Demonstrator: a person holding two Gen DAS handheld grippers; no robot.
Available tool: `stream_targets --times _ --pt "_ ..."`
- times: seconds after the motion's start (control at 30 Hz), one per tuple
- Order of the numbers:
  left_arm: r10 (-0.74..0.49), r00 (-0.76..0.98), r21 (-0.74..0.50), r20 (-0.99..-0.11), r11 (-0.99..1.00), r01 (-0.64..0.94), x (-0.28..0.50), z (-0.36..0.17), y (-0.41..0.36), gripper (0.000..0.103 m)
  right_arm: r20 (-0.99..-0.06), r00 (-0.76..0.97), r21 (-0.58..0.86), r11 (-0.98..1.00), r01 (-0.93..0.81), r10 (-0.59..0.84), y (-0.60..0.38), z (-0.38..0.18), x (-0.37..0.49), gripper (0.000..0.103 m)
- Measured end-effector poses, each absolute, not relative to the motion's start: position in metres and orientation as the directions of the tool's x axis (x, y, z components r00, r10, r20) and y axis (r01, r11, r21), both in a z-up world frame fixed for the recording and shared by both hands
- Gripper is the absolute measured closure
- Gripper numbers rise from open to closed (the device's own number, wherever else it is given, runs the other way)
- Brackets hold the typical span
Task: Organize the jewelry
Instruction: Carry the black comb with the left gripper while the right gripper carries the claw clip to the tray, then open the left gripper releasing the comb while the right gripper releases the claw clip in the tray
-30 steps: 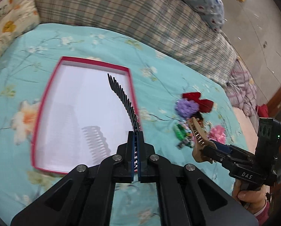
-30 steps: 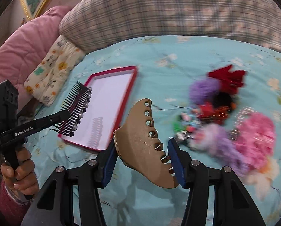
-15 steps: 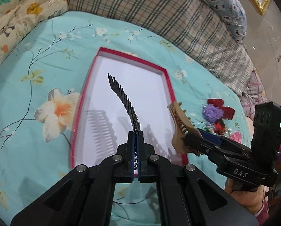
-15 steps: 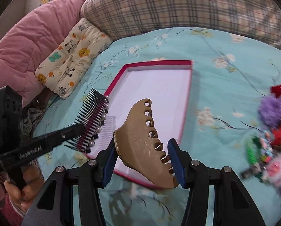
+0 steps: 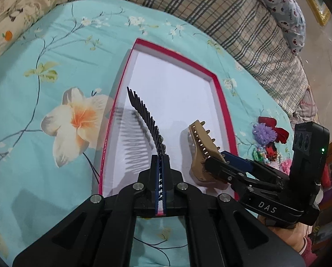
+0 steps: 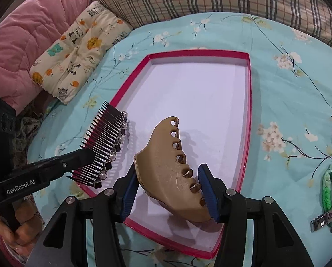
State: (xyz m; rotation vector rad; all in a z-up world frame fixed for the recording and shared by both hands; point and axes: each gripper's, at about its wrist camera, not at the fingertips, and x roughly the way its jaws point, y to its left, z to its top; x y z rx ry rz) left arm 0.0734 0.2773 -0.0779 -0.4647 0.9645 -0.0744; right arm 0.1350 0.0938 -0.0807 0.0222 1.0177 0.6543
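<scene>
Both grippers now over tray [image 6: 248,111], holding comb [image 6: 108,151], claw clip [image 6: 172,169]

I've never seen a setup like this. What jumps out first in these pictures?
Two hand-held grippers hover over a red-rimmed white tray on a floral turquoise bedspread. The right gripper clamps a tan claw hair clip; the left gripper pinches a black hair comb with pearl-like beads. More colourful accessories lie right of the tray.

Left tongs [image 5: 160,166] pinch a black comb [image 5: 147,122] above the red-rimmed tray [image 5: 222,102].
</scene>
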Motion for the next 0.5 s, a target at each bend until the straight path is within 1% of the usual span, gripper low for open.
stream_targets --times 0.07,0.37,0.5 --pt "-0.272 0.571 -0.426 -0.774 0.892 -0.152 0.0744 -0.0807 0.2811 0.103 -0.784 0.348 0.311 0.811 -0.495 0.513 0.0945 -0.0848 0.1357 0.049" --pt "-0.251 0.532 -0.403 -0.809 0.895 -0.190 0.0775 -0.0889 0.2858 0.102 -0.784 0.350 0.303 0.809 -0.503 0.512 0.0951 -0.0859 0.1350 0.048" --pt "-0.232 0.525 -0.383 -0.819 0.903 -0.197 0.0779 -0.0891 0.2852 0.101 -0.786 0.338 0.312 0.804 -0.506 0.518 0.0969 -0.0863 0.1358 0.046"
